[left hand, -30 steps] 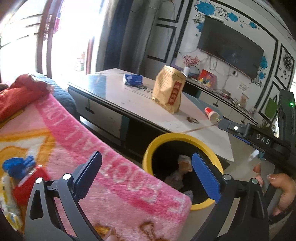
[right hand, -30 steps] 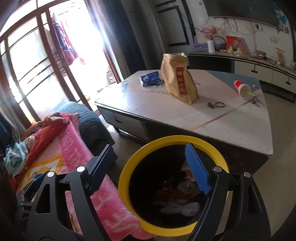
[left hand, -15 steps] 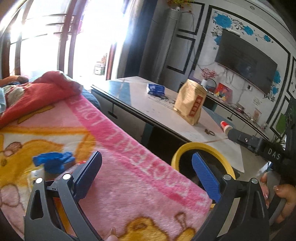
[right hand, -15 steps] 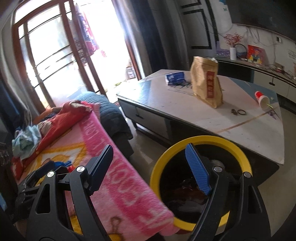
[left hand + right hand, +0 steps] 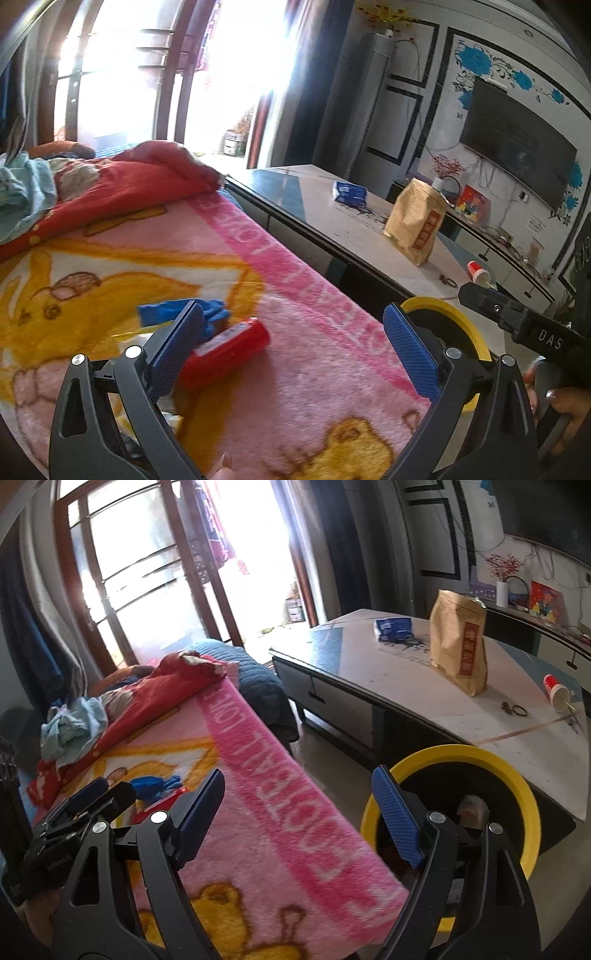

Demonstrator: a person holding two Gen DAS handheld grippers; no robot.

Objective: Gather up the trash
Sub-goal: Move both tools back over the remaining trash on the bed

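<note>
Pink blanket point(image 5: 317, 354) edge overlaps the yellow-rimmed bin point(image 5: 476, 755) beside the table point(image 5: 517, 716).

Red cylindrical wrapper point(image 5: 225, 352), lying on its side on pink cartoon blanket point(image 5: 295, 314), tilted. Crumpled blue wrapper point(image 5: 173, 312) just beside it, touching or nearly so. Yellow-rimmed dark trash bin point(image 5: 476, 755) standing upright by blanket's edge, below coffee table point(image 5: 406, 686), with crumpled scraps point(image 5: 472, 806) inside.

So the blanket point(image 5: 303, 369) is on the left with a can point(image 5: 225, 350) and a crumpled wrapper point(image 5: 177, 314) lying on it; the bin point(image 5: 454, 760) sits right of it, in front of the surface point(image 5: 480, 716), where a paper bag point(image 5: 458, 642) stands.
</note>
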